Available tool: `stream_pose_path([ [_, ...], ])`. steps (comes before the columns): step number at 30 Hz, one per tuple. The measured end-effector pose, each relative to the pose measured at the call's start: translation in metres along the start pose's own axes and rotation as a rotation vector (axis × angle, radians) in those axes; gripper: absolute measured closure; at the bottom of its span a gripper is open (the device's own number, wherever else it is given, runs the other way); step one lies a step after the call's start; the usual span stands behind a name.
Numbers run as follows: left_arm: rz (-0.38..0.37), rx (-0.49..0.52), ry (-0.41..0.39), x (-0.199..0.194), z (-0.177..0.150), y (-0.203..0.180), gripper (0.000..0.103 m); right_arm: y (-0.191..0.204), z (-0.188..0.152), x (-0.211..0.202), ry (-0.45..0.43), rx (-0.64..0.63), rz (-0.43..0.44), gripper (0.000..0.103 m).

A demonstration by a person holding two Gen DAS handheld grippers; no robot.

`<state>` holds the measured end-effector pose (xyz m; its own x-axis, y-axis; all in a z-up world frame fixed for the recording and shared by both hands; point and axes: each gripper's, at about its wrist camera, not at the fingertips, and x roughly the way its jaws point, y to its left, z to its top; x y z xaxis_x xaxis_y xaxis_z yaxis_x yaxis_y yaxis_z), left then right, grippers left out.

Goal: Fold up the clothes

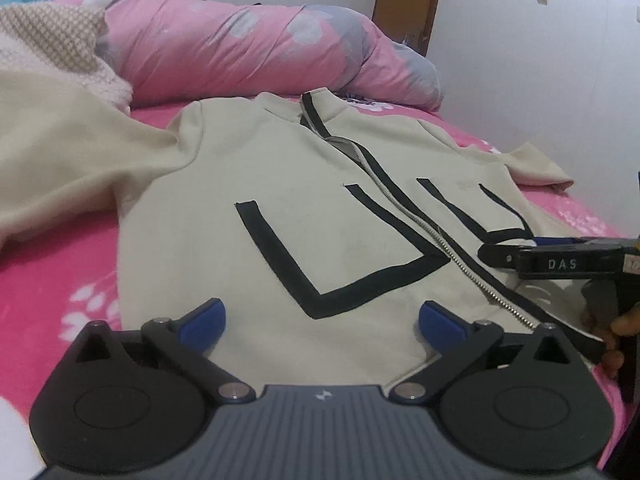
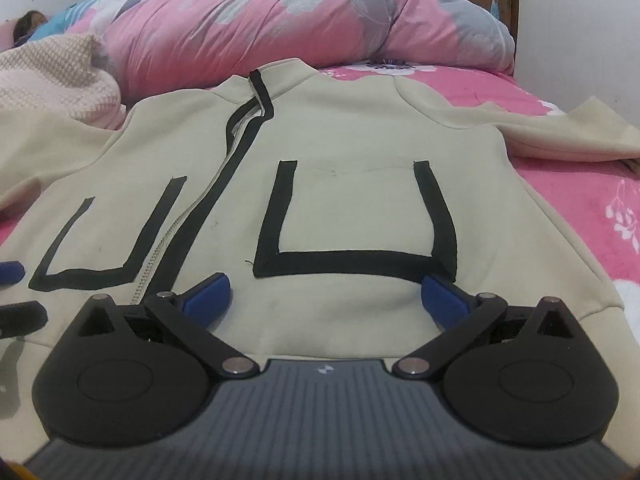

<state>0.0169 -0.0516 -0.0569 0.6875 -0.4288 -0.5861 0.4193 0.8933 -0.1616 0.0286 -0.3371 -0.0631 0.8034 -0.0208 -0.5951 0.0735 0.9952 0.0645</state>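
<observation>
A beige zip jacket [image 1: 280, 184] [image 2: 352, 208] with black trim lies flat, front up, on the pink bedsheet [image 1: 48, 272]. Its zip [image 1: 400, 208] is done up most of the way. One sleeve [image 1: 60, 152] spreads left, the other sleeve [image 2: 560, 132] spreads right. My left gripper [image 1: 320, 316] stands open just above the hem of the left panel, nothing between its blue pads. My right gripper [image 2: 324, 292] is open over the hem of the right panel, below the black pocket outline [image 2: 356, 260]. Its black finger [image 1: 500, 254] shows from the side in the left wrist view.
A rolled pink floral duvet [image 1: 240, 48] [image 2: 260, 20] lies across the bed behind the collar. A knitted pale blanket [image 1: 48, 48] is heaped at the back left. Someone's head [image 2: 28, 24] rests at the far left. A hand [image 1: 616, 336] holds the right gripper. White wall to the right.
</observation>
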Motion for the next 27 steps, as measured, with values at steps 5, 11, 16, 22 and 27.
stream_pose_path([
  [5,0.002,0.007,-0.011,0.0012,-0.0020,-0.0033,0.000,0.0017,-0.0010,-0.0005,-0.022,-0.003,-0.005,0.001],
  [11,-0.003,0.002,-0.017,0.0049,-0.0028,-0.0023,0.000,-0.0005,-0.0008,0.0020,-0.030,0.002,-0.001,0.001],
  [16,-0.010,-0.003,-0.025,0.0042,-0.0039,-0.0007,0.000,0.0012,-0.0012,0.0024,-0.037,0.001,-0.010,0.001],
  [22,-0.015,-0.009,-0.027,0.0029,-0.0037,0.0000,0.000,0.0038,-0.0008,0.0027,-0.044,-0.004,-0.037,0.001],
  [27,-0.018,-0.021,-0.023,0.0019,-0.0031,0.0003,0.000,0.0023,-0.0005,0.0028,-0.043,0.003,-0.031,0.001],
])
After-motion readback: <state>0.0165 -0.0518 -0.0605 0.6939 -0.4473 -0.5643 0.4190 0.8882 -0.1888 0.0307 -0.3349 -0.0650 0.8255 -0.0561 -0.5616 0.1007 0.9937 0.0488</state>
